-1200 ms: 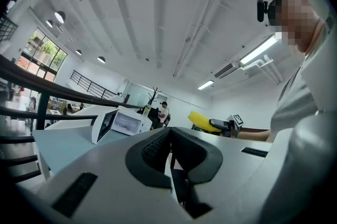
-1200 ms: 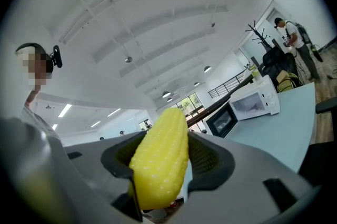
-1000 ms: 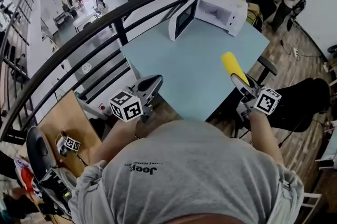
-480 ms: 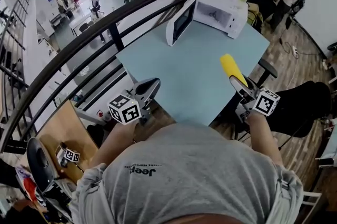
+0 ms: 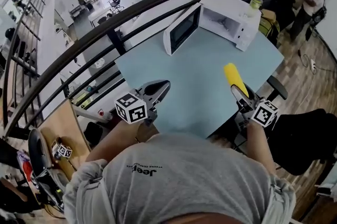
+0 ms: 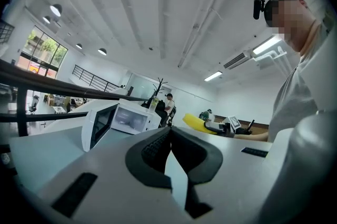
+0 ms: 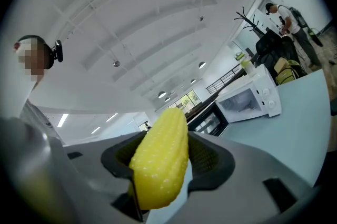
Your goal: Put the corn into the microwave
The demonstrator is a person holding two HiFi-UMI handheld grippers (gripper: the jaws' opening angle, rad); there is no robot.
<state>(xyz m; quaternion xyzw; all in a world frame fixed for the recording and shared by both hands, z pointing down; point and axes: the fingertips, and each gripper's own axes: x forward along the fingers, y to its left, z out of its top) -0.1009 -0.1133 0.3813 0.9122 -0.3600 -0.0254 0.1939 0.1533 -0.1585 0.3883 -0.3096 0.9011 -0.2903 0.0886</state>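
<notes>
A yellow corn cob [image 5: 233,77] [image 7: 160,162] sticks forward out of my right gripper [image 5: 243,92] [image 7: 163,165], which is shut on it above the near right edge of the pale blue table [image 5: 195,81]. The cob [image 6: 199,123] also shows at the right in the left gripper view. A white microwave [image 5: 224,18] [image 6: 129,118] [image 7: 247,99] stands at the table's far end, its door [image 5: 181,30] swung open to the left and its cavity empty. My left gripper [image 5: 162,86] [image 6: 169,139] is shut with nothing in it, over the table's near left edge.
A dark curved railing [image 5: 131,10] runs behind the table, with a lower floor beyond it. A bottle [image 5: 256,2] stands on the microwave's top. A person [image 5: 310,2] stands at the far right. A black chair [image 5: 276,89] sits right of the table.
Both grippers have moved forward toward the table and microwave, the right one carrying the corn. The microwave now appears closer.
</notes>
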